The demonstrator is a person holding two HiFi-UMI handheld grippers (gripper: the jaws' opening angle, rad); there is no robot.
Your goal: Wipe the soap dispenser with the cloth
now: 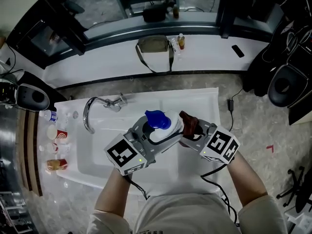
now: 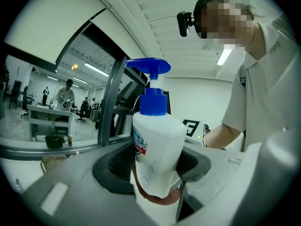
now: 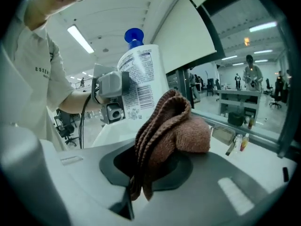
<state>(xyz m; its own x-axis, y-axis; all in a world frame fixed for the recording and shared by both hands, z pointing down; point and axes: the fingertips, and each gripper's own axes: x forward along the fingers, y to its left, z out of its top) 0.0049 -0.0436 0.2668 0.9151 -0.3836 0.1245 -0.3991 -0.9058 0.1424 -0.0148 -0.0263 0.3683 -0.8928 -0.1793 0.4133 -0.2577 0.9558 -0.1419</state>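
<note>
Head view — soap dispenser (image 1: pixel 161 121) between left jaws, cloth (image 1: pixel 189 123) between right jaws

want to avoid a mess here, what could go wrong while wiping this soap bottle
The left tool grips the soap bottle low, near its base, so a firm push from the cloth could tip or twist it out and drop it toward the sink below. The cloth is only a bunched fold in the right tool and might pull loose while rubbing.
</note>
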